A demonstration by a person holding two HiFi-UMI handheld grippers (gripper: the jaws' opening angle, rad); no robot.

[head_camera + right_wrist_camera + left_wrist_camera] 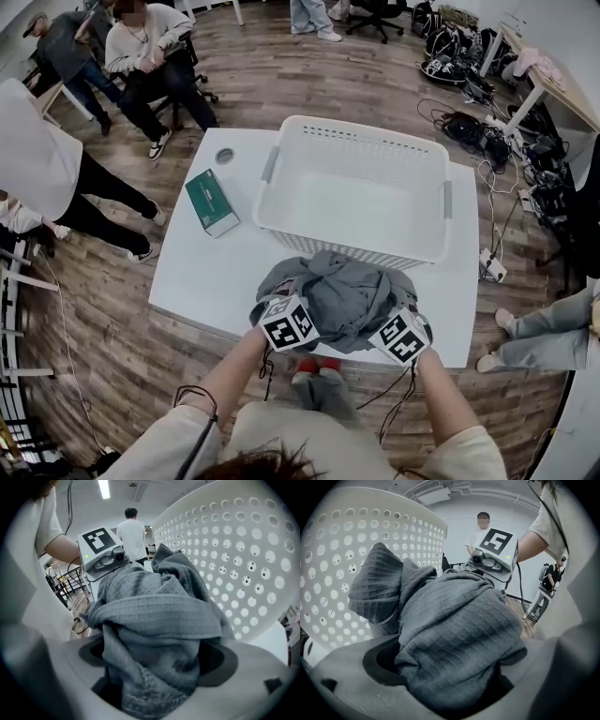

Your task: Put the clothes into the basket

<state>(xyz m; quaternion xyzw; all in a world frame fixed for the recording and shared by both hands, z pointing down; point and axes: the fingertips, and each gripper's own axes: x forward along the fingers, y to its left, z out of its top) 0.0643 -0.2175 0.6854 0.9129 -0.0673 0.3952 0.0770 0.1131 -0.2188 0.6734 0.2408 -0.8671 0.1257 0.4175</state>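
A crumpled grey waffle-knit garment (349, 292) lies on the white table (202, 272), right in front of the white perforated basket (356, 127), which holds nothing. My left gripper (298, 311) is pushed into the garment's near left side and my right gripper (396, 326) into its near right side. In the left gripper view the grey cloth (454, 620) fills the gap between the wide-spread jaws of the left gripper (450, 670), with the basket wall (333, 559) to the left. In the right gripper view the cloth (159, 616) bunches between the right gripper's (157, 672) spread jaws.
A green box (212, 202) and a small round grey object (224, 156) lie on the table's left part. Seated people (141, 56) are at the far left, and another person stands close on the left. Cables and bags (473, 127) cover the floor at the right.
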